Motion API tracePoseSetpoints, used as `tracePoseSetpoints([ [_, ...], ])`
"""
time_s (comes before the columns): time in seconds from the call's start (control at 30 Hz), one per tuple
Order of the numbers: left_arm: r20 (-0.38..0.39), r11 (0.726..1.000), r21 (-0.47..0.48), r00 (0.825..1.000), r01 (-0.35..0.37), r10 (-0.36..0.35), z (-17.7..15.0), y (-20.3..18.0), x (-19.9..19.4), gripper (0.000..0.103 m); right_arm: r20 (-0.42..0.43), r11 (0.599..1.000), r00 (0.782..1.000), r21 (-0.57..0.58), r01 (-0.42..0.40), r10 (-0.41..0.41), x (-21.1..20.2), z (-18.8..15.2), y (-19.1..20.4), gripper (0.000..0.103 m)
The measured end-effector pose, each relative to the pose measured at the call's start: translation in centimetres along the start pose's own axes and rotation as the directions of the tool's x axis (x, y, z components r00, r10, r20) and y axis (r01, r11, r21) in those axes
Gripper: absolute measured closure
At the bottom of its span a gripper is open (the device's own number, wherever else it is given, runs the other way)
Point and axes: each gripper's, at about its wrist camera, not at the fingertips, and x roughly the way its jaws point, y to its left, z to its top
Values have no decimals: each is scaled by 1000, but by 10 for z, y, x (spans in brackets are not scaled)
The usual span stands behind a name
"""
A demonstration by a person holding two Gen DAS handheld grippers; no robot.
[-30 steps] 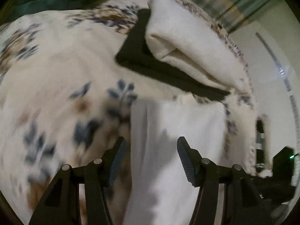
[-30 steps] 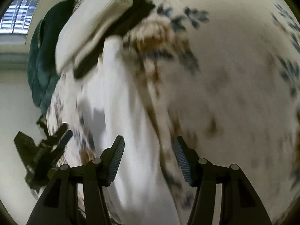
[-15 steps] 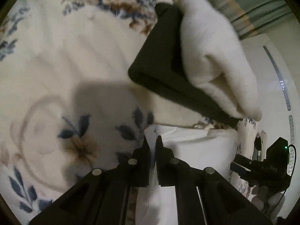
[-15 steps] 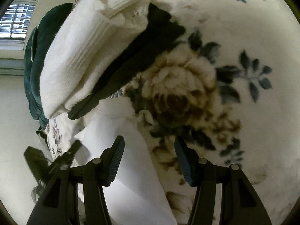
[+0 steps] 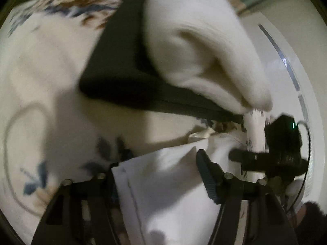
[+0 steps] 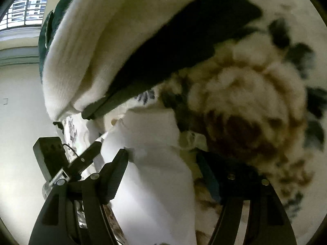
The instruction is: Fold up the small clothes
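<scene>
A white garment [image 5: 163, 194] lies on the floral blanket [image 5: 40, 71], in front of a stack. That stack is a folded black garment [image 5: 118, 71] with a cream knit [image 5: 194, 40] on top. My left gripper [image 5: 159, 159] points down at the white garment's near corner. Its jaws are opening, with the cloth lying loose between them and draped over the left finger. My right gripper [image 6: 162, 155] straddles the white garment [image 6: 151, 183] too, its jaws opening and not pressing on it. Just beyond are the black garment [image 6: 184, 47] and the cream knit [image 6: 102, 51].
The blanket [image 6: 255, 112] shows a big brown rose to the right. A dark green cloth [image 6: 47, 32] lies behind the stack, under a barred window [image 6: 26, 10]. The bed's edge drops to a pale floor [image 6: 20, 122] on the left. White furniture with a silver strip [image 5: 286, 65] stands beyond the bed.
Both grippers have come closer to the stack and lower. The left jaws shut on the white garment's edge, then parted again. The right jaws have widened.
</scene>
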Motion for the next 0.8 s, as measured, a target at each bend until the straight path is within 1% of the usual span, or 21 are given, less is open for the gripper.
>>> tracePoseSetpoints([
  [0.03,-8,1000,25,1000,-13,13,1,-6,2,93,4,1000,1000,-8,-7,7,1,1,2,31],
  [0.07,-14,999,38,1000,-15,16,-1,-10,4,93,15,1000,1000,-24,-6,6,2,3,7,34],
  [0.1,-5,999,49,1000,-19,19,-2,-13,2,94,23,999,1000,-43,-3,4,3,4,12,53],
  [0.13,7,998,59,1000,-26,26,-3,-16,-1,94,18,998,1000,-65,11,-10,6,5,18,81],
  [0.17,16,998,61,1000,-28,27,-4,-19,-4,94,19,996,1000,-84,22,-21,7,5,24,89],
  [0.23,38,998,54,999,-25,23,-2,-18,-16,95,37,993,999,-117,35,-30,5,1,35,99],
  [0.3,59,998,62,998,-17,13,-5,-25,-30,95,54,989,998,-145,34,-26,1,-5,46,101],
  [0.43,105,997,81,994,-4,-5,-15,-39,-57,95,86,978,996,-208,25,-7,-16,-23,71,102],
  [0.53,143,996,90,989,18,-30,-33,-51,-91,95,110,968,994,-251,8,20,-37,-48,86,102],
  [0.63,171,996,87,984,31,-45,-59,-60,-123,95,122,959,991,-283,-16,52,-53,-82,99,102],
  [0.7,176,996,84,984,29,-43,-85,-69,-142,94,118,952,990,-303,-38,77,-65,-117,107,102],
  [0.77,157,998,61,987,28,-38,-113,-85,-136,91,96,947,991,-317,-55,90,-75,-154,105,102],
  [0.8,136,999,42,990,32,-37,-132,-85,-143,83,82,946,993,-318,-59,89,-83,-172,97,101],
])
